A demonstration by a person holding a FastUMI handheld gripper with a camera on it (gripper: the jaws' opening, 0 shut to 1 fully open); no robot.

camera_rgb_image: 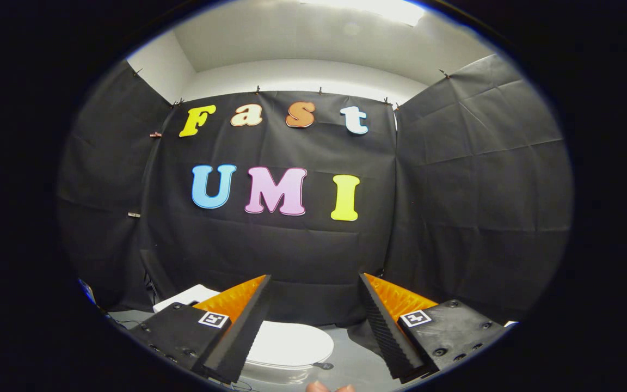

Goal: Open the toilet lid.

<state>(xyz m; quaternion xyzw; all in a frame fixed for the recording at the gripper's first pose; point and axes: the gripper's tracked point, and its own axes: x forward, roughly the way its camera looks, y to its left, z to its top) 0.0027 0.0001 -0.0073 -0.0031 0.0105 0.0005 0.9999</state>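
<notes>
A white toilet stands low on the floor ahead, its lid [292,344] lying flat and closed over the bowl. The white tank [185,297] shows behind my left finger, against the black cloth wall. My gripper [314,288] hovers well above the toilet and is open, with a wide gap and nothing between its fingers. The left finger [240,332] covers the lid's left part. The right finger [387,332] stands to the right of the lid, apart from it.
Black cloth walls close in the booth at the back and on both sides. Grey floor [354,362] lies to the right of the toilet. A person's fingertips [327,387] show just below the fingers. A small dark object [321,366] lies by the lid's front right.
</notes>
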